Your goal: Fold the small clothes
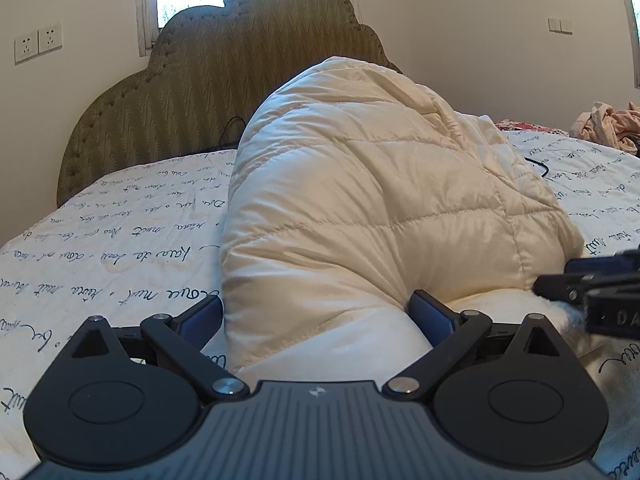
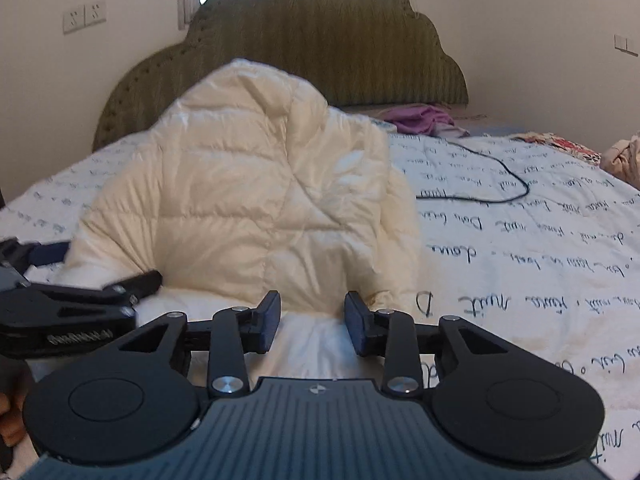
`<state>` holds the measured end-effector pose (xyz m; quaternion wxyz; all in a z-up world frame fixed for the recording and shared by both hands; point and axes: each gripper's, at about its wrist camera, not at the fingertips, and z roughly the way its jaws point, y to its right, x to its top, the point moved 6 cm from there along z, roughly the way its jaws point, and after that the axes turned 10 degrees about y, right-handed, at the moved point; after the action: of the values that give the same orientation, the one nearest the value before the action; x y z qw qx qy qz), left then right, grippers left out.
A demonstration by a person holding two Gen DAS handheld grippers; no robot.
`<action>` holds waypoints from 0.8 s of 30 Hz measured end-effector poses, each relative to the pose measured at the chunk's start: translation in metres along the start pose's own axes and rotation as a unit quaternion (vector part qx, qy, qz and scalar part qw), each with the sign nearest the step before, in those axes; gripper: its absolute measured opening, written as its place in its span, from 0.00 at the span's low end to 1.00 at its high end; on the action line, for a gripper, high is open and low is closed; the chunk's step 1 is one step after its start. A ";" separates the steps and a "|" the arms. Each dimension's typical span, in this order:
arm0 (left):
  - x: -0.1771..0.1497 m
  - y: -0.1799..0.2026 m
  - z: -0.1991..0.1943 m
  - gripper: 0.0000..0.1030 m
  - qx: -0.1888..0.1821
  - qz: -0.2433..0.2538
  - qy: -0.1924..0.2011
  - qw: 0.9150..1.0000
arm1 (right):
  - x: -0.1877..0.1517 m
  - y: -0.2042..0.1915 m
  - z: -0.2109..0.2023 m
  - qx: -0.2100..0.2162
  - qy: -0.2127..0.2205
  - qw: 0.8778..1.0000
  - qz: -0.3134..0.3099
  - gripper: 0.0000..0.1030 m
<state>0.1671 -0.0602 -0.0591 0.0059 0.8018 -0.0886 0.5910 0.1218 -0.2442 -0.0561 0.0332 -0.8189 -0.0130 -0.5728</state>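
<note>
A cream quilted puffer jacket (image 1: 360, 184) lies heaped on the bed; it also shows in the right wrist view (image 2: 256, 200). My left gripper (image 1: 316, 314) is open wide, its fingers on either side of the jacket's near edge. My right gripper (image 2: 312, 322) is open, its fingers low over the jacket's white lining at the near edge. The right gripper shows at the right edge of the left wrist view (image 1: 592, 288). The left gripper shows at the left of the right wrist view (image 2: 80, 300).
The bed has a white sheet with black script (image 1: 120, 240) and an olive padded headboard (image 1: 224, 72). A black cable (image 2: 492, 184) lies on the sheet to the right. Purple cloth (image 2: 424, 118) and other clothes (image 1: 608, 124) lie at the far right.
</note>
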 end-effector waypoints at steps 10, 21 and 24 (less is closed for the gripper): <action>-0.004 -0.012 0.009 1.00 -0.015 -0.038 -0.015 0.999 | -0.013 -0.012 0.005 -0.019 0.014 0.999 -0.036 0.46; -0.006 -0.017 0.011 1.00 -0.031 -0.071 -0.022 0.997 | -0.025 0.036 0.020 -0.035 -0.021 0.993 0.107 0.99; -0.006 -0.017 0.010 1.00 -0.034 -0.077 -0.024 0.996 | -0.026 0.033 0.021 -0.040 -0.019 0.994 0.097 0.99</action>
<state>0.1776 -0.0434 -0.0667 0.0767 0.8193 -0.0462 0.5663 0.1350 -0.2755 -0.0887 0.0559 -0.8280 0.0889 -0.5509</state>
